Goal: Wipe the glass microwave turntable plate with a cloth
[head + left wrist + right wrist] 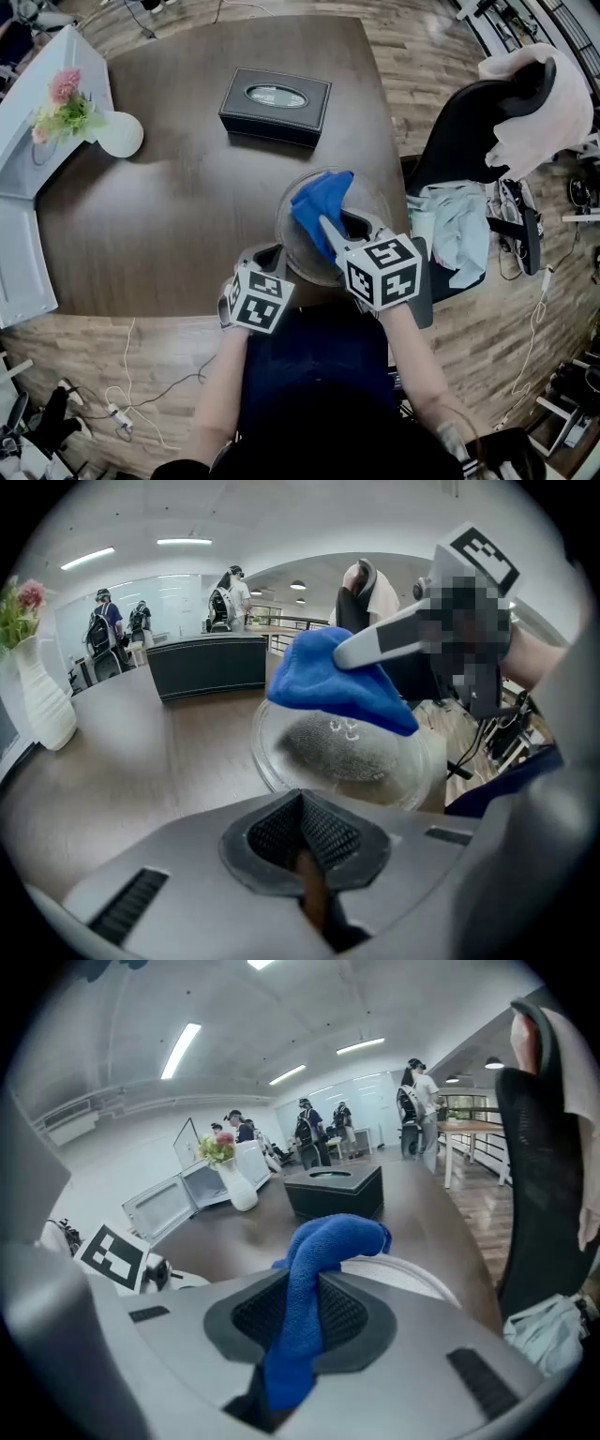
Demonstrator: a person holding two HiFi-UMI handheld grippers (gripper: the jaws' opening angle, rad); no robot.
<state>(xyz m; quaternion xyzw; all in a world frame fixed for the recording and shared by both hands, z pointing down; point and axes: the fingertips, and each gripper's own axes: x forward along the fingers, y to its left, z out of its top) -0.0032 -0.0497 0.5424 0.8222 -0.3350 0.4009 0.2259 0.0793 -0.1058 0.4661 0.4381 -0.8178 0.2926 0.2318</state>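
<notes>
Nearest you, your two forearms reach forward, and each ends in a cube patterned with black-and-white square markers. Your left gripper (270,256) meets the near-left rim of the glass turntable plate (298,251). Its jaws are closed to a thin slit on that rim.

Your right gripper (339,228) comes over the plate from the near-right side. Its jaws are pinching a blue cloth (321,202). The cloth runs up between the pads and bunches into a thick fold just past the tips. From there it drapes onto the plate's upper face, covering the middle and the far part.

The plate is round, clear and shallow, with a raised rim. A speckled, cloudy patch and a few small moulded bumps show near its centre. Under the plate is the near-right corner of a dark brown table (187,187). You cannot tell whether the plate lies flat or is tipped up.

Beyond the plate stands a black tissue box (275,103) with an oval opening. Well to the plate's far left is a white vase (120,134) of pink flowers. To its right is a black office chair (469,122) with pale fabric draped over it.
</notes>
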